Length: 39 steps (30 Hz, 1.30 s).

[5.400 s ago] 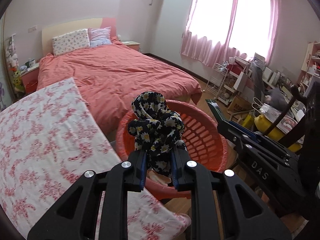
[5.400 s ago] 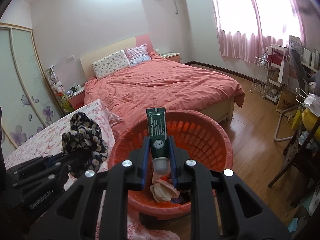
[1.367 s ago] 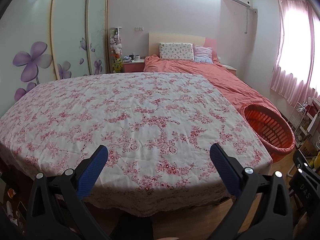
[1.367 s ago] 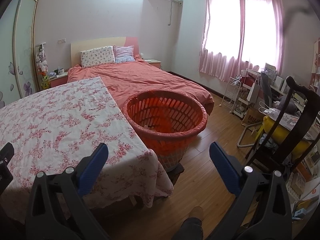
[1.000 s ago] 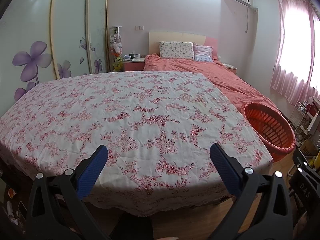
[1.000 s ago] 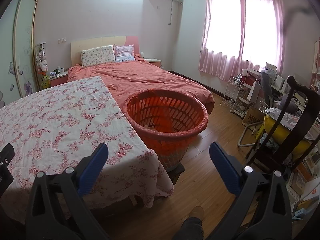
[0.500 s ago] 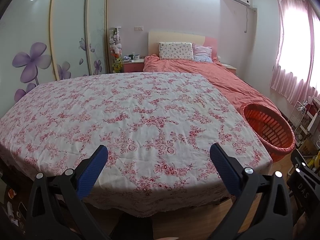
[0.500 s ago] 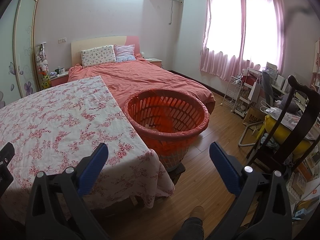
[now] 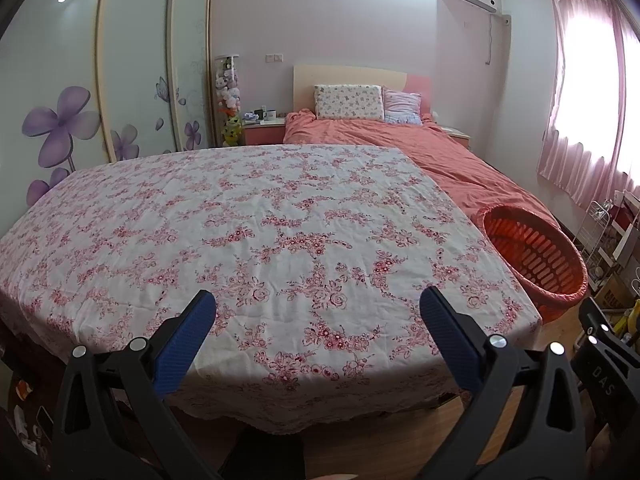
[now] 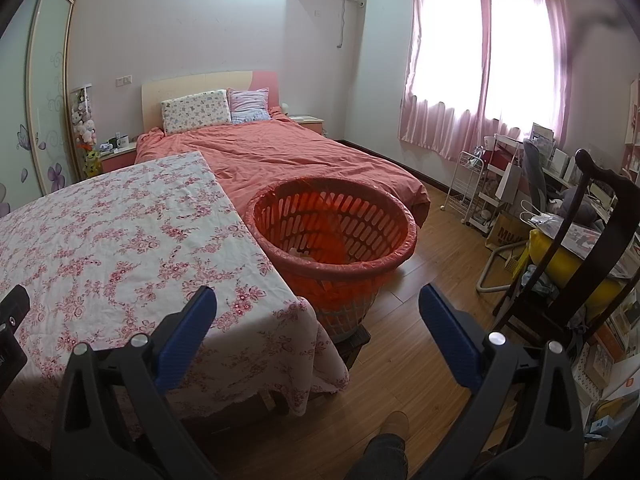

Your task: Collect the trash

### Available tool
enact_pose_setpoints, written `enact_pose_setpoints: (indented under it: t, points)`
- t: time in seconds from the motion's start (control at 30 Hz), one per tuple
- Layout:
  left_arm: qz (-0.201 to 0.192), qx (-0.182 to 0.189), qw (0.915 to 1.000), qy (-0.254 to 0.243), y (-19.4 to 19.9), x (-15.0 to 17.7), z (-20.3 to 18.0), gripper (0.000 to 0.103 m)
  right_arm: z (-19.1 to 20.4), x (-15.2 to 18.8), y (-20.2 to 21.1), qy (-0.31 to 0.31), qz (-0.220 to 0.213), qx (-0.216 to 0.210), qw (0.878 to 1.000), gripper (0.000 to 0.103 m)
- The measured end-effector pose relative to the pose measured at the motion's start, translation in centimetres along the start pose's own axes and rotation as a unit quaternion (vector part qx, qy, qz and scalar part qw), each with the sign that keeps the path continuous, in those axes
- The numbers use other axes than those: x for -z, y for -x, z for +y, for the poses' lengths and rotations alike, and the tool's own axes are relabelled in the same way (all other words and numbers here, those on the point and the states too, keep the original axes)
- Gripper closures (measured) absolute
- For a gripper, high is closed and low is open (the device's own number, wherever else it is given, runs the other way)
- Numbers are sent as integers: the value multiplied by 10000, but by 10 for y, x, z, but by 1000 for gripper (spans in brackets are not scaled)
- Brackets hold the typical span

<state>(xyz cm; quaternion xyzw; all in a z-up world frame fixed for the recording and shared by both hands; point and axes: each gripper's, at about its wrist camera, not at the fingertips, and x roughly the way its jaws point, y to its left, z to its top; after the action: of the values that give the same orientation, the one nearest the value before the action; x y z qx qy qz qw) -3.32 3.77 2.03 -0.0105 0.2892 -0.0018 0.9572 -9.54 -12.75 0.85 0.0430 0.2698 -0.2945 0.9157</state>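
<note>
An orange slatted basket (image 10: 332,236) lined with a plastic bag stands on the floor at the table's right corner; it also shows at the right in the left wrist view as the basket (image 9: 534,256). A scrap of pale trash (image 10: 302,254) lies inside it. My left gripper (image 9: 318,312) hovers open over the near edge of the flowered tablecloth (image 9: 256,232), holding nothing. My right gripper (image 10: 318,312) is open too, back from the basket and above the table corner and the wooden floor.
A bed with a coral cover (image 10: 288,156) lies behind the table and basket. A dark wooden chair (image 10: 592,240), a white wire rack (image 10: 470,196) and cluttered shelves crowd the right side. A person's shoe (image 10: 394,424) shows on the floor below.
Five seconds ago both grippers were shut, on a flowered cloth and a green tube, over the basket. Now both are open, empty and drawn back. In the last second almost nothing moved.
</note>
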Motion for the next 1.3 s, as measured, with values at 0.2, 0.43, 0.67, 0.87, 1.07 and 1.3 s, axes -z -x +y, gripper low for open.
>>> enact_pose_setpoints:
  t: [0.2,0.43,0.67,0.87,1.07,1.3]
  points:
    - [-3,-2,10000,0,0,0,0,3,0,0,0,0,-3,1,10000,4]
    - [2,5,10000,1,0,0,0,3,0,-1,0,-3,-6,2,10000,4]
    - [25,-1,10000,10,-1,2,0,3,0,1,-2,-8,10,5,10000,4]
    - [61,7,10000,25,-2,3,0,3,-1,1,-4,-13,21,7,10000,4]
    - [60,5,10000,23,-2,4,0,3,-1,1,-4,-17,22,6,10000,4]
    - [54,3,10000,16,-2,3,0,3,-1,1,-4,-22,24,3,10000,4]
